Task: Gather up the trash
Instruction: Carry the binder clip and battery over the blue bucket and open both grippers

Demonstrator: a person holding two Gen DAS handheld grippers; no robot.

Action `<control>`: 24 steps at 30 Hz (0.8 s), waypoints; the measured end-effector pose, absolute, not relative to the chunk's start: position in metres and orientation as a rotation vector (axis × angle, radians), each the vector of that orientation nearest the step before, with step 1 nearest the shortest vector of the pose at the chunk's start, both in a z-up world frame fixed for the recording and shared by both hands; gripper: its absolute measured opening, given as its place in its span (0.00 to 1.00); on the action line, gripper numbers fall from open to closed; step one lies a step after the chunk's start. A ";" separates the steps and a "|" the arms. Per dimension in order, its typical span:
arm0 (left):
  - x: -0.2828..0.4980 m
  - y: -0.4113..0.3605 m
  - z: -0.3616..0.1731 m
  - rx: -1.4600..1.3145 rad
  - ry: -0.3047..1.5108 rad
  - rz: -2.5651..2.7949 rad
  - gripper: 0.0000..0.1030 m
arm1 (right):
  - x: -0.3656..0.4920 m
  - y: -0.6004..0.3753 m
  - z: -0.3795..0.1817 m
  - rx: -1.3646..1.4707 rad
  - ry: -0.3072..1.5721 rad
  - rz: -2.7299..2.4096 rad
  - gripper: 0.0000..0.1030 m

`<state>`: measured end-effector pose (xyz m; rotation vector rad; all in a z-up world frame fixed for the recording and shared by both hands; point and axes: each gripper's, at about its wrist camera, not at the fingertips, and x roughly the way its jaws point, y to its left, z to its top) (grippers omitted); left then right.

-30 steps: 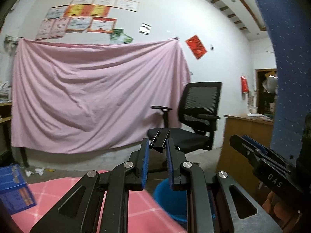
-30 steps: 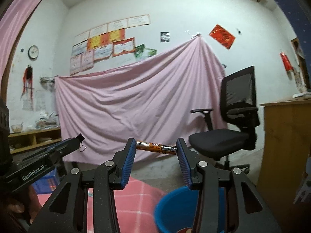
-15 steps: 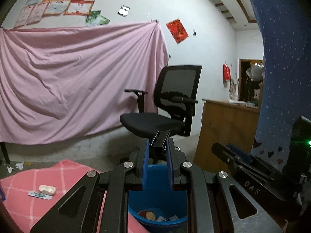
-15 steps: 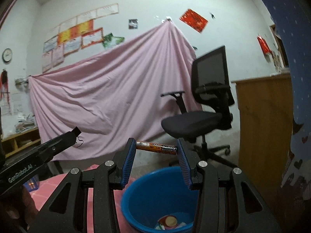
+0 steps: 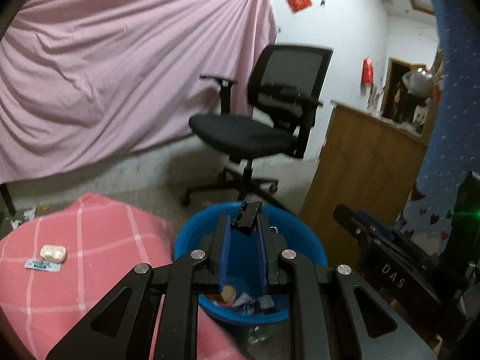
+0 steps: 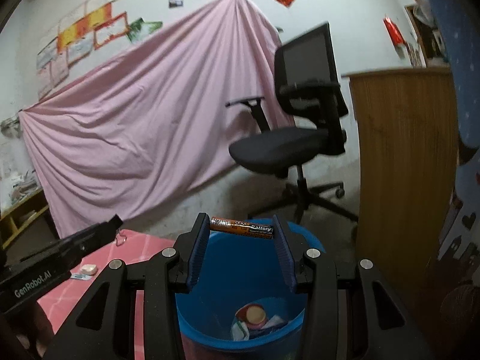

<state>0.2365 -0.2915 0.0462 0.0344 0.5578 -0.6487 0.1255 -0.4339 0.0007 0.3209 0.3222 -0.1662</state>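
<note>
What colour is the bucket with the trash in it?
Blue; the bucket shows best in the right wrist view.

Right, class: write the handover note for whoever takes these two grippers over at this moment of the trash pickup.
Left gripper: shut on a small black binder clip, held above the round blue plastic bin.
Right gripper: shut on an orange-and-black battery, gripped end to end, also above the bin.
Done: some wrappers and a round lid already lie in the bin.
Left: release both items into the bin, then fetch the small white case and flat blue-and-white packet from the pink checked cloth.
</note>
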 end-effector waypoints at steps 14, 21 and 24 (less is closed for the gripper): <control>0.253 -0.288 0.022 0.040 0.692 -0.621 0.29 | 0.154 -0.439 -0.017 0.388 0.450 -0.124 0.41; 0.259 -0.276 0.020 -0.004 0.709 -0.615 0.35 | 0.158 -0.434 -0.019 0.373 0.468 -0.112 0.47; 0.260 -0.268 0.021 -0.025 0.706 -0.607 0.38 | 0.157 -0.433 -0.019 0.370 0.465 -0.114 0.51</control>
